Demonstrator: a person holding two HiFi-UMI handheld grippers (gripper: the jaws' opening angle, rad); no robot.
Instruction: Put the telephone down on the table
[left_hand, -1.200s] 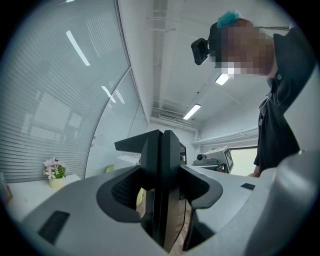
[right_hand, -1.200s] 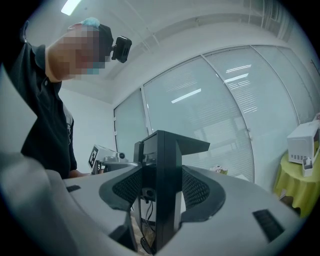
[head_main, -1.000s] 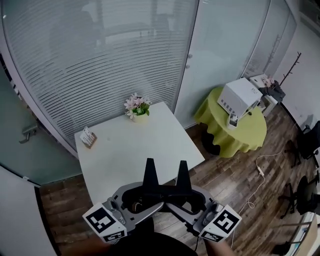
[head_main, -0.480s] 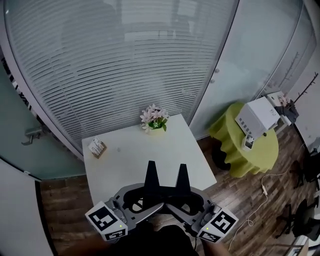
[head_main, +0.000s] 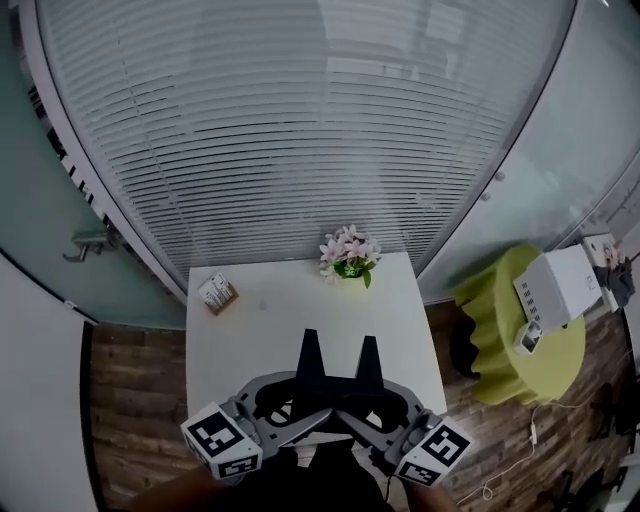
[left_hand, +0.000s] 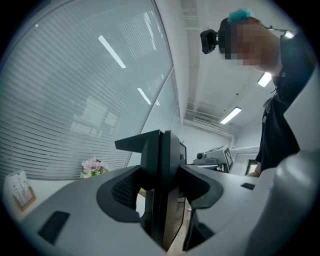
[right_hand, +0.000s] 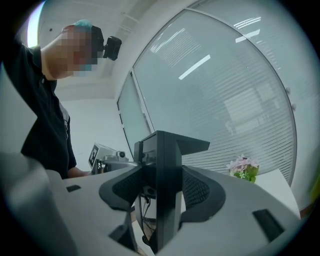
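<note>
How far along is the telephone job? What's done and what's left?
Done: nothing visible; no telephone lies on the white table, only a flower pot and a card holder. In hand: nothing, the left claw and right claw are both shut and empty. Left: the whole job.

White square table (head_main: 270, 325) before curved glass wall with slatted blinds (head_main: 300, 120). At far right edge: pot of pink flowers (head_main: 348, 256). At far left corner: small wooden card holder (head_main: 217, 292). Well apart to right: round table under yellow-green cloth (head_main: 495, 345), white boxy appliance (head_main: 560, 288) on top.
</note>
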